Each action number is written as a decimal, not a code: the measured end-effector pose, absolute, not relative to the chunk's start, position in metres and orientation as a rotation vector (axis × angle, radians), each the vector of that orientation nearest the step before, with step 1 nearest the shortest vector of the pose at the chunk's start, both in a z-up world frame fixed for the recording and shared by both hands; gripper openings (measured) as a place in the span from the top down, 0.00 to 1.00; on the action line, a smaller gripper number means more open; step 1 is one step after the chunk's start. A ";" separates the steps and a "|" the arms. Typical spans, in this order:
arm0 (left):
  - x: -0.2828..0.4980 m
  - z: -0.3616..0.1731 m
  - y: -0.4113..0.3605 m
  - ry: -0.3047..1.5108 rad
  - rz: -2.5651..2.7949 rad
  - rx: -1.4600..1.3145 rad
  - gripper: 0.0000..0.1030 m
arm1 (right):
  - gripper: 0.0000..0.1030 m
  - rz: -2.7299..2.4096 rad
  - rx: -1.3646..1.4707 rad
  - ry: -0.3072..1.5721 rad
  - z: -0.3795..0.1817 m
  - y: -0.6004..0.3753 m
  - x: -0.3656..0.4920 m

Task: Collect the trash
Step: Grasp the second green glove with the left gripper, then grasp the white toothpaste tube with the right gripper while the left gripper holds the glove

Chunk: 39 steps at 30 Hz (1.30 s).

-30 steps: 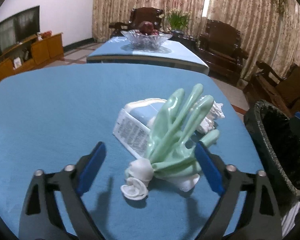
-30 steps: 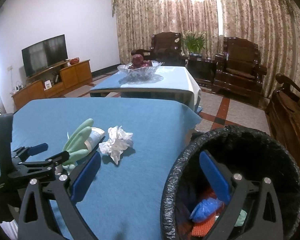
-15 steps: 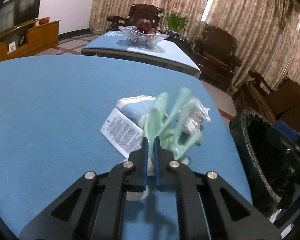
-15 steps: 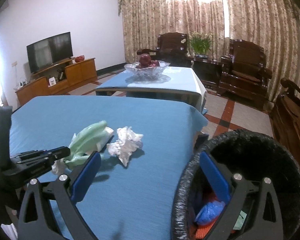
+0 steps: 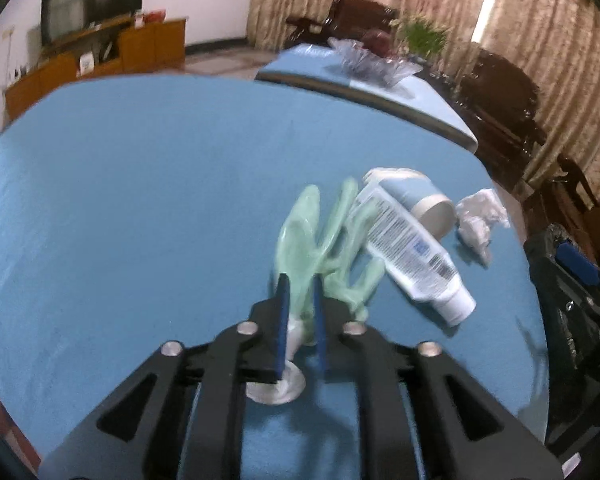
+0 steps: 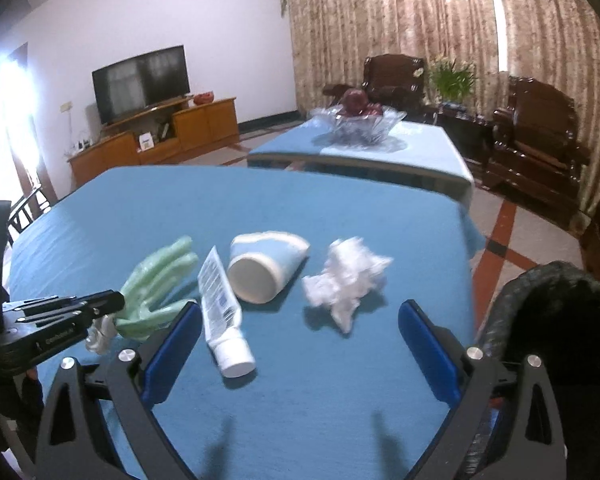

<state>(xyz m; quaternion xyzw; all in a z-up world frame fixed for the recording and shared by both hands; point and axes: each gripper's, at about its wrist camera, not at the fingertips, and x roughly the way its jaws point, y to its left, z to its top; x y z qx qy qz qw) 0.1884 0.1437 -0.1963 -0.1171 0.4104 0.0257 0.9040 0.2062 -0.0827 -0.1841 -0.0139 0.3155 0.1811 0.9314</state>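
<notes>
My left gripper is shut on a pale green rubber glove with a white rolled cuff, held just over the blue table. The glove and left gripper also show in the right wrist view at left. A white and blue squeeze tube lies just right of the glove; it also shows in the right wrist view. A crumpled white tissue lies further right, seen too in the left wrist view. My right gripper is open and empty above the table, in front of the tube and tissue.
A black-lined trash bin stands off the table's right edge. The blue tablecloth spreads wide to the left. Beyond are a second table with a glass fruit bowl, dark wooden armchairs and a TV cabinet.
My left gripper closed on the glove and pulled it left off the tube, which now lies uncovered. My right gripper swung left from over the bin to over the table.
</notes>
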 end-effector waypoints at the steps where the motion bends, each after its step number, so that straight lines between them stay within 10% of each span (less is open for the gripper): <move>1: 0.189 -0.198 0.145 0.850 0.059 -0.245 0.68 | 0.07 0.372 -0.032 0.651 -0.187 -0.080 0.207; 3: 0.188 -0.199 0.147 0.840 0.058 -0.240 0.48 | 0.08 0.368 -0.036 0.660 -0.191 -0.079 0.208; 10: 0.189 -0.215 0.136 0.885 0.041 -0.185 0.35 | 0.09 0.354 -0.027 0.685 -0.199 -0.083 0.210; 18: 0.182 -0.217 0.151 0.864 0.095 -0.198 0.66 | 0.09 0.414 -0.045 0.698 -0.202 -0.066 0.214; 27: 0.175 -0.207 0.175 0.834 0.198 -0.232 0.69 | 0.18 0.486 -0.102 0.757 -0.220 -0.028 0.221; 39: 0.176 -0.214 0.177 0.849 0.210 -0.230 0.69 | 0.64 0.546 -0.130 0.873 -0.235 -0.011 0.234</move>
